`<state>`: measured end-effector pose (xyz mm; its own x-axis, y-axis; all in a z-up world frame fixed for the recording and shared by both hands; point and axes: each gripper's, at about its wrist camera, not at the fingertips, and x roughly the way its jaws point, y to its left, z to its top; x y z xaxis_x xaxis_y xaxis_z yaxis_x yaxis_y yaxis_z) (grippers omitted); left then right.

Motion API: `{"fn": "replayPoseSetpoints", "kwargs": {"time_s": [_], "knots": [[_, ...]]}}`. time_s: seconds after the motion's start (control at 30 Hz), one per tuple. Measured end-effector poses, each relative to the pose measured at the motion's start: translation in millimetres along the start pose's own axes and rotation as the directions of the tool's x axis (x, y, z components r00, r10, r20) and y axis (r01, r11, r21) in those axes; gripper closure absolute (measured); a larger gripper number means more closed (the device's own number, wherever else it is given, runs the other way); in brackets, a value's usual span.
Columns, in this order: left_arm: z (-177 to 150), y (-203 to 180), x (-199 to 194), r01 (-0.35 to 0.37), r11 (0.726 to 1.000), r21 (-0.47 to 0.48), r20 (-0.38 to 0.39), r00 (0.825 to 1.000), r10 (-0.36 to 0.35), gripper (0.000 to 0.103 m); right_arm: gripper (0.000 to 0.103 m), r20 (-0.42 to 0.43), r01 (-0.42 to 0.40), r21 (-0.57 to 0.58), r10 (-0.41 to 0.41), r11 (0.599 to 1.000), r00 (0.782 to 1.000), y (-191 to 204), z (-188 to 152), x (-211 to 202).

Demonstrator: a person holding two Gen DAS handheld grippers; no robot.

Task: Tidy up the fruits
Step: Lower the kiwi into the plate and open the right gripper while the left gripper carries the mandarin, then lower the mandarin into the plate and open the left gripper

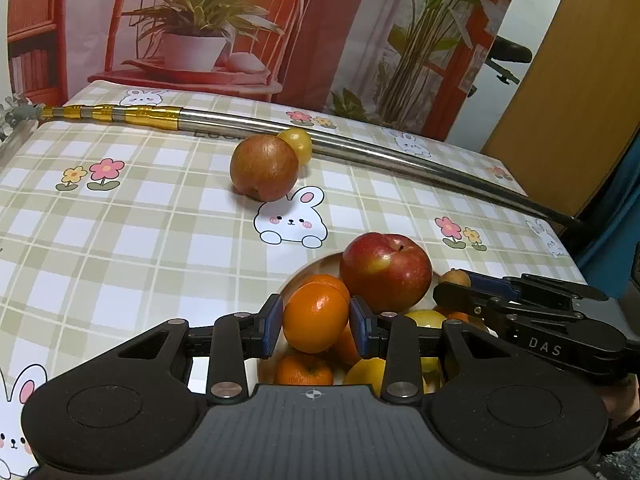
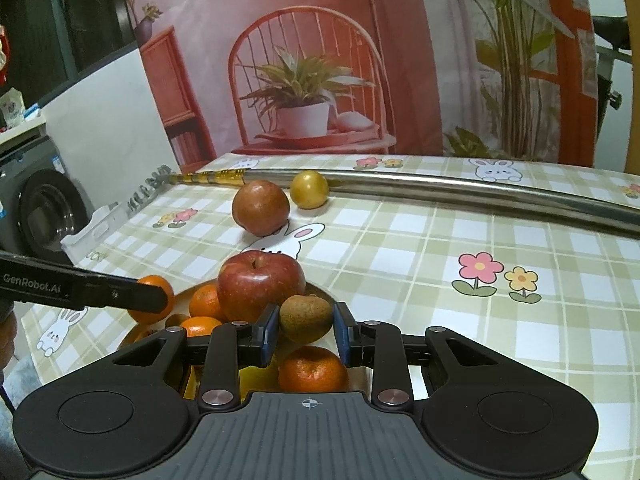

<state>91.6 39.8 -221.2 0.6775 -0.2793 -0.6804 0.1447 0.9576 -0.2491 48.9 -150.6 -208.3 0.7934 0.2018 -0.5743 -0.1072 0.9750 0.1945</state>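
Across the checked, bunny-printed bench (image 1: 120, 240) a steel pole (image 1: 360, 140) is lying before a printed backdrop (image 1: 320, 20); left claw (image 1: 316, 322) is gripping an orange (image 1: 316, 316), right claw (image 2: 306, 330) a kiwi (image 2: 306, 318).

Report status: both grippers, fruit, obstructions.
Left gripper shut on orange, right gripper shut on kiwi, both over plate. Brown apple loose by metal pole.
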Motion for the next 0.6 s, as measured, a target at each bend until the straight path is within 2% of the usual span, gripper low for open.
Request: {"fn": "replayPoseSetpoints", "kwargs": {"time_s": [0.6], "knots": [[-0.6,-4.8,3.5,-0.02,0.999,0.035,0.003,1.0,0.02,0.064,0.074,-0.011,-0.001,0.0,0.001,1.0,1.0,-0.5,-1.8,4.2]]}}
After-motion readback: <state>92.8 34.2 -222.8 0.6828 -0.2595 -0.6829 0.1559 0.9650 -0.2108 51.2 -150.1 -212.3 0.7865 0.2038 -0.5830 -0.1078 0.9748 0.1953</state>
